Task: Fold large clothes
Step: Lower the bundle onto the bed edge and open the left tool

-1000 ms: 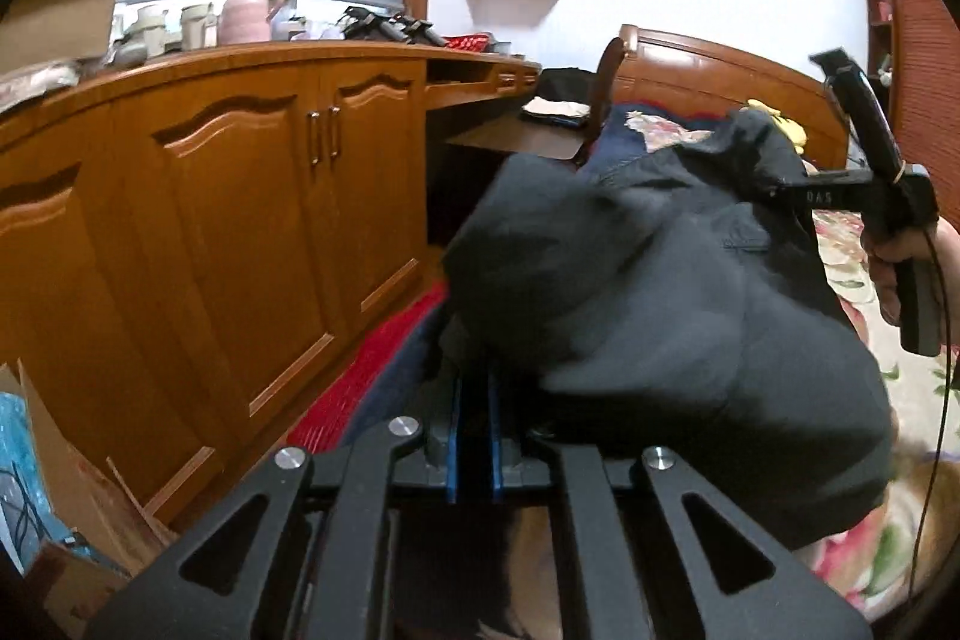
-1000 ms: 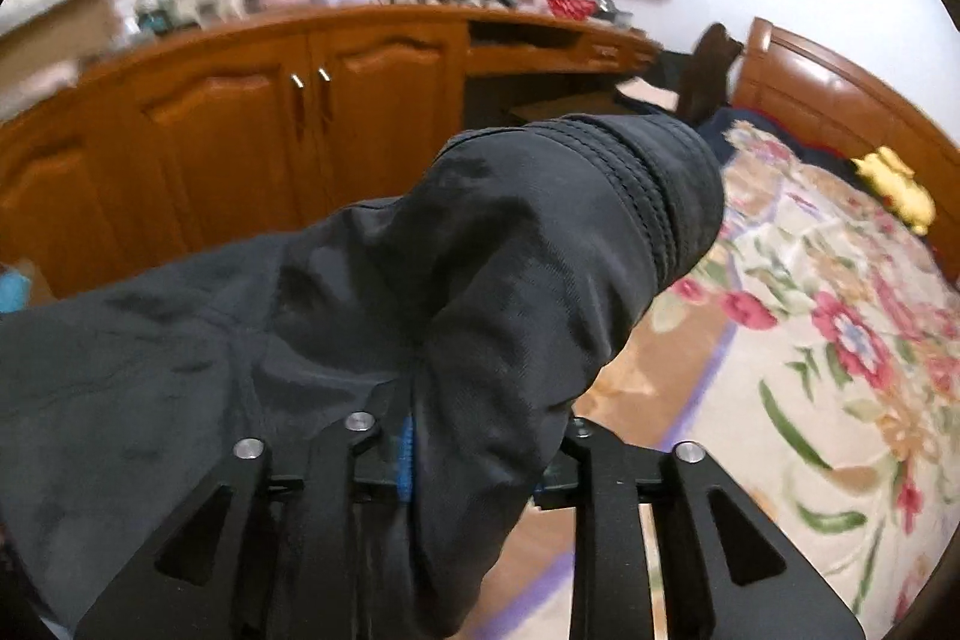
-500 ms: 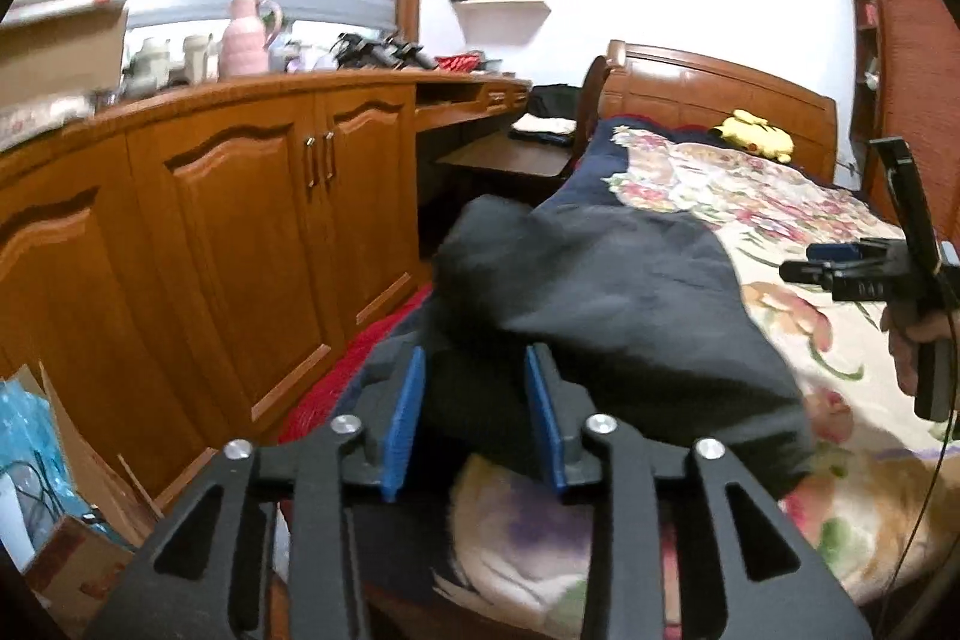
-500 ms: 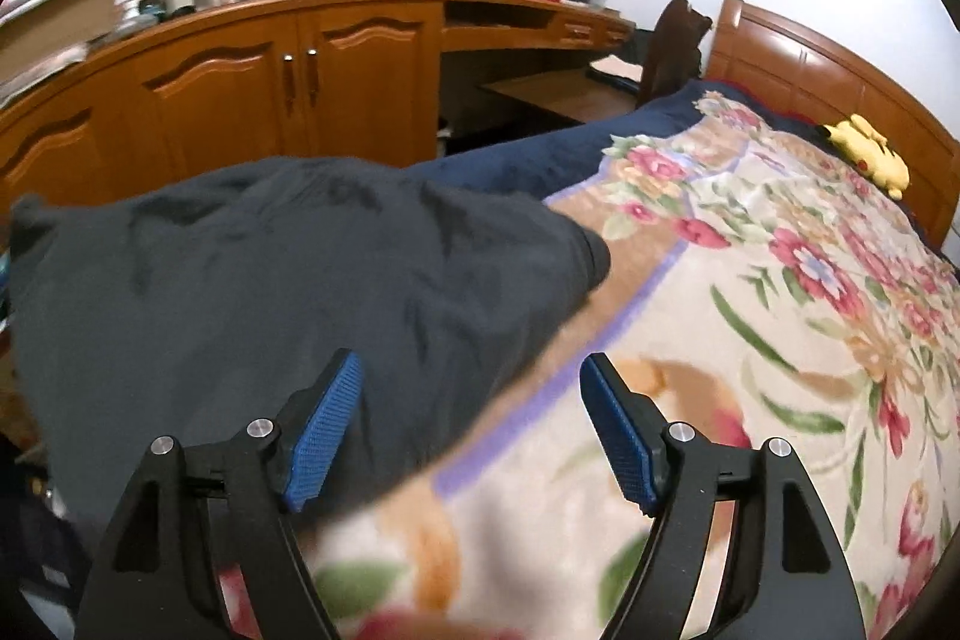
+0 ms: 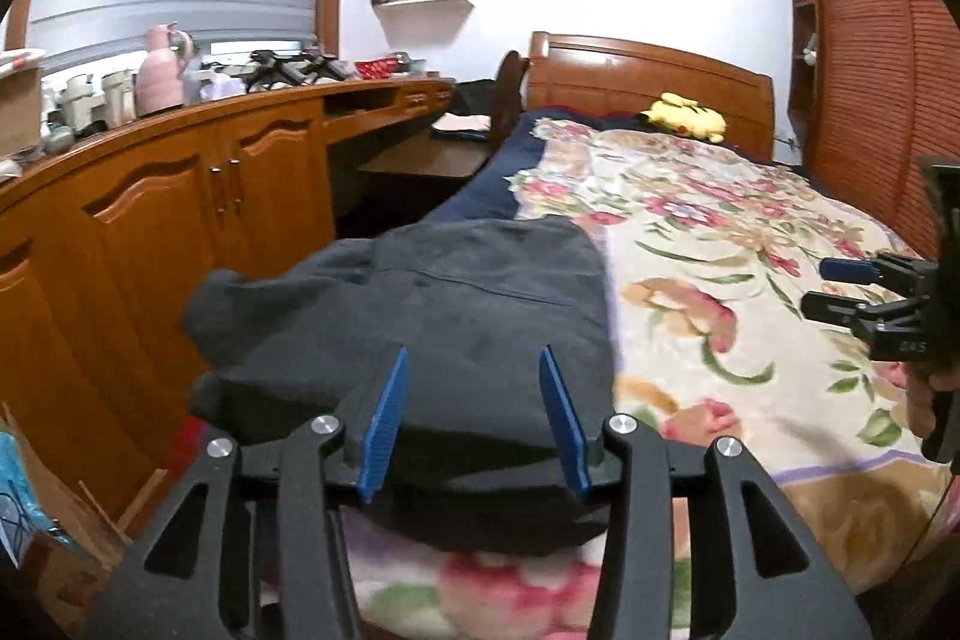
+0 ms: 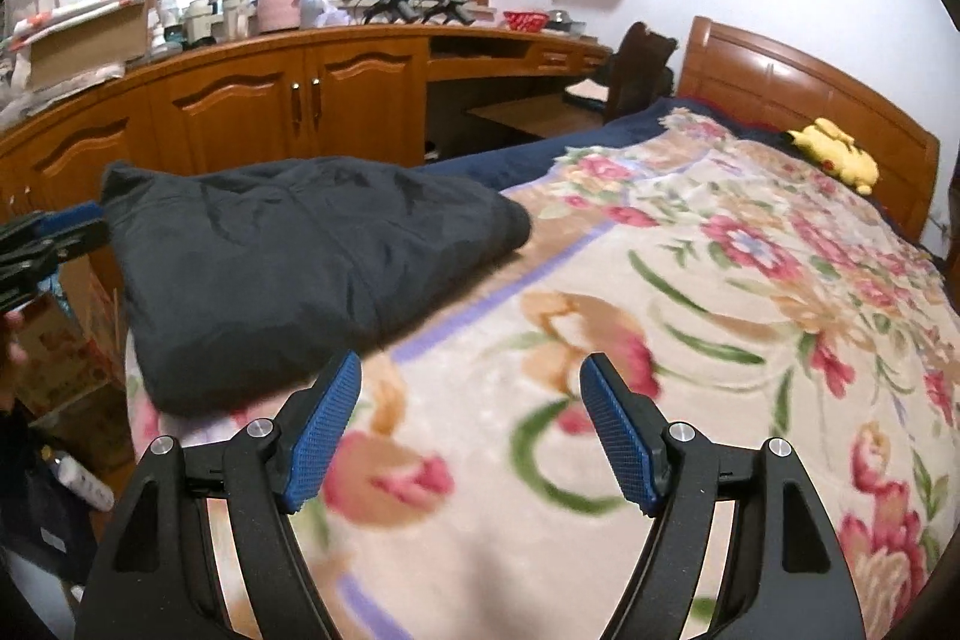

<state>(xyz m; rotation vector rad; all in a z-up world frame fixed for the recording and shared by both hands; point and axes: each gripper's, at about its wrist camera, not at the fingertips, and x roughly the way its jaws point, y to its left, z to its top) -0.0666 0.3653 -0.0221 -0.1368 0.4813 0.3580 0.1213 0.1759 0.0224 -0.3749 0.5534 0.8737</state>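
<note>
A dark grey garment (image 5: 444, 340) lies folded in a thick bundle on the near left corner of the bed; it also shows in the right wrist view (image 6: 282, 256). My left gripper (image 5: 474, 418) is open and empty, just above the garment's near edge. My right gripper (image 6: 471, 430) is open and empty over the floral blanket (image 6: 690, 316), to the right of the garment. The right gripper shows at the right edge of the left wrist view (image 5: 864, 292). The left gripper shows at the left edge of the right wrist view (image 6: 42, 244).
Wooden cabinets (image 5: 198, 196) with a cluttered counter run along the left of the bed. A desk surface (image 5: 432, 154) and the headboard (image 5: 648, 76) stand at the far end. A yellow plush toy (image 6: 834, 154) lies near the headboard. Cardboard boxes (image 6: 66, 358) sit on the floor at left.
Both grippers were shut on the garment and held it up. They lowered it onto the bed, opened, let go and drew back; the garment now rests folded on the blanket.
</note>
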